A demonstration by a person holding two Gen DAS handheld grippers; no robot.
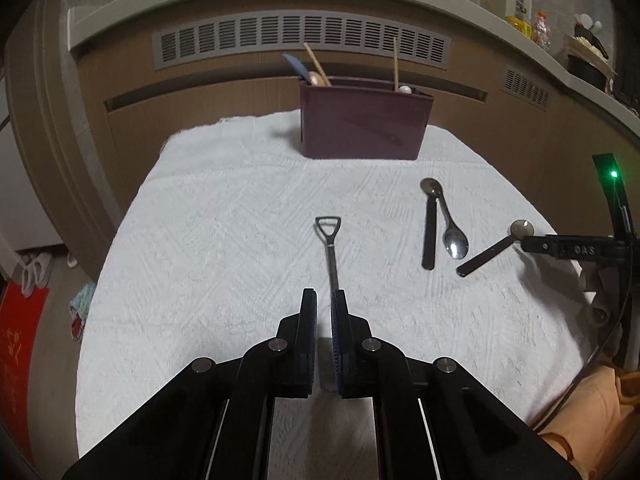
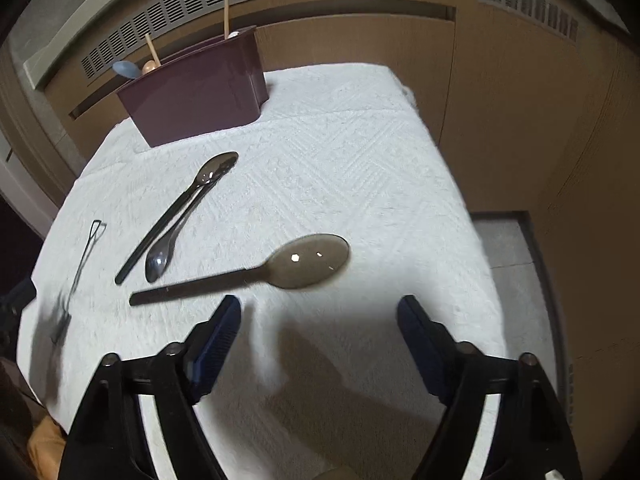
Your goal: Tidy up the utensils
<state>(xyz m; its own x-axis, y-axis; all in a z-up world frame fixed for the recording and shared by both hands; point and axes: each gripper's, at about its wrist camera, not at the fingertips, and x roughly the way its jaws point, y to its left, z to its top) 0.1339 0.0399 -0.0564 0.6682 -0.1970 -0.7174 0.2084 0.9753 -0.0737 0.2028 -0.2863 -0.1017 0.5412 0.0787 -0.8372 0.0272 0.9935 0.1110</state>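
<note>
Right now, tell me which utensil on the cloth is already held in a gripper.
The shovel-handled utensil: the left gripper is shut on its lower end. The metal spoon and both dark-handled spoons lie free; the right gripper is open, empty.

The shovel-handled utensil's working end is hiding between the left tool's pads; it is blurring at the right wrist view's lower left.

left gripper — black linkage, silver pins | right gripper — blue-padded fingers

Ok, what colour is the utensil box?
Dark maroon box; clearest in the left wrist view.
</note>
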